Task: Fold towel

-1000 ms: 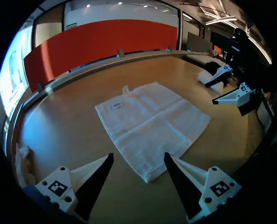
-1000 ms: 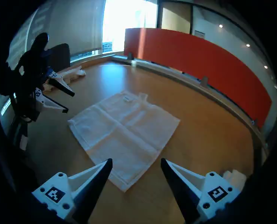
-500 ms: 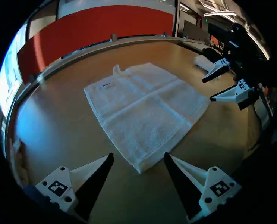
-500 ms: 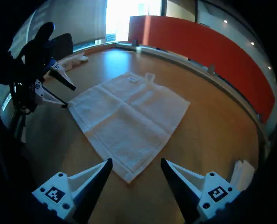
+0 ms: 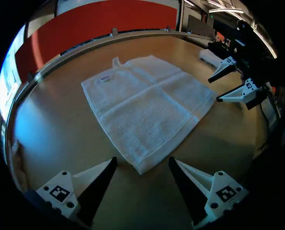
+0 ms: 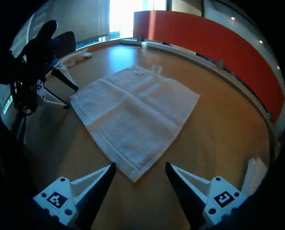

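White towel (image 5: pixel 150 103) lies flat on the worktop (image 5: pixel 58 126); left gripper (image 5: pixel 142 160) and right gripper (image 6: pixel 139 165) each hover at a corner, fingers spread open.

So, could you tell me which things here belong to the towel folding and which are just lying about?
For the job:
towel, spread flat on the table
left gripper, open
right gripper, open

Lying about:
white cloth at the table's edge
second white cloth
red partition
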A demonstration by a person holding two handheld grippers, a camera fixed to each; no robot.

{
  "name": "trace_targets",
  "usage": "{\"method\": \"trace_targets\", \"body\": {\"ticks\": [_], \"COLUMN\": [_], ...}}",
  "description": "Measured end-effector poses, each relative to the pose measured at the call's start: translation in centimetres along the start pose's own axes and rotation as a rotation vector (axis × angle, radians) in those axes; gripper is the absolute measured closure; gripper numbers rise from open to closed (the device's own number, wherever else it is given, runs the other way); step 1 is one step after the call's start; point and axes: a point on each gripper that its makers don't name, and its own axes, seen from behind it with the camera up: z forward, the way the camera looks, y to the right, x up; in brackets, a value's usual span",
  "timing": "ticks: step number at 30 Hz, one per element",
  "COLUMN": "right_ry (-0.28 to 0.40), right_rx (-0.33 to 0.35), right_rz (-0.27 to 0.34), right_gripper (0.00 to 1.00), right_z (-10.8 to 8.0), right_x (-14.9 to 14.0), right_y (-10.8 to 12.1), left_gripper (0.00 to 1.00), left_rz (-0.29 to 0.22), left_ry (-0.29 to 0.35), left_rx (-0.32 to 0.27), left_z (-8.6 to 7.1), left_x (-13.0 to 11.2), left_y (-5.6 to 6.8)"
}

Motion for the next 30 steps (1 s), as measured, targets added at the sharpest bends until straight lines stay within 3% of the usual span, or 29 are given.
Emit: {"method": "trace_targets", "body": {"ticks": [6,17,23,27,30], "right_ry": [-0.004,-0.011,-0.018,-0.025,-0.028], "right_rx": [0.009,0.043,0.046,0.051,0.055], "right_rz": [-0.005,-0.005,-0.001,-0.008,-0.012], "right_gripper": [0.06,0.32,0.57,0.68,0.74], "right_z": [0.3,0.4,0.4,0.5,0.5], "right_x": [-0.3,-0.7,-0.6,-0.6,-0.5], "right_y": [-0.1,-0.9,-0.9,-1.0,-1.1], "left_gripper": [0.0,0.08,0.19,0.25,0.41], "left_rz": [0.018,0.01,0.002,0.001,0.0], "left_ry": [-0.004,-0.01,-0.008,-0.008,-0.009], "left_rx": [0.01,0.015,0.022,0.024,0.026], "left_z": [0.1,0.0,0.0,0.1,0.1], "left_x": [-0.1,-0.1,0.0,0.0,0.0], "left_y": [0.1,-0.2,0.1,0.4,0.5]}}
